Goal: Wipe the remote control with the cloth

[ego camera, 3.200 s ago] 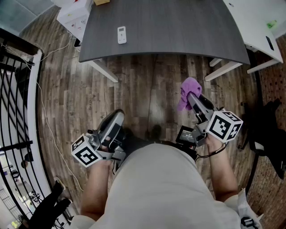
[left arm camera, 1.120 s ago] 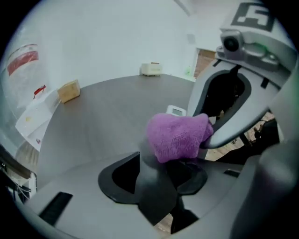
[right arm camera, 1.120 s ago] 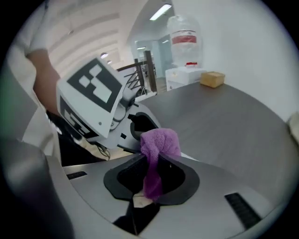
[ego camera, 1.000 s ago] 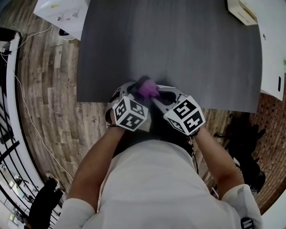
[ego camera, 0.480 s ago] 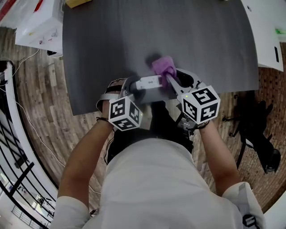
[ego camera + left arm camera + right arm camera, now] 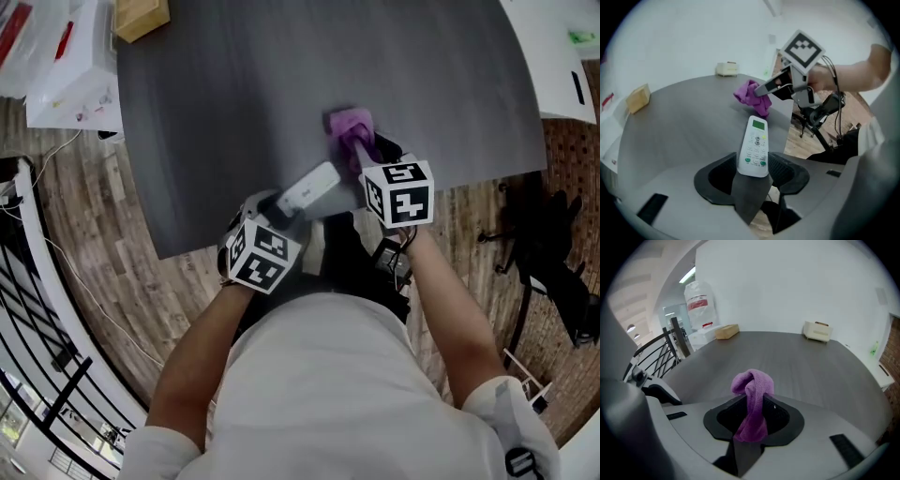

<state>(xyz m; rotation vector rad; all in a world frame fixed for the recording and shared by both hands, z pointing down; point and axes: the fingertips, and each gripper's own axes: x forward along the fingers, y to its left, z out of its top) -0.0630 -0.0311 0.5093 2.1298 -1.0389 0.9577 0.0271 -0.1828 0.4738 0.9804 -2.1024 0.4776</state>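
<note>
Right gripper [image 6: 356, 145] angles down over table [image 6: 234, 84], pinching cloth [image 6: 347, 122].

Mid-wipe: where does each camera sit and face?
Head view: on the head, steeply down on the table; torso, forearms, left gripper, right gripper show.
Left gripper view: along its jaws, just opened wider, remote control between them; right gripper, forearm ahead.
Right gripper view: along its jaws, shut on the cloth, across the table.
Shared: cloth, in all three.
</note>
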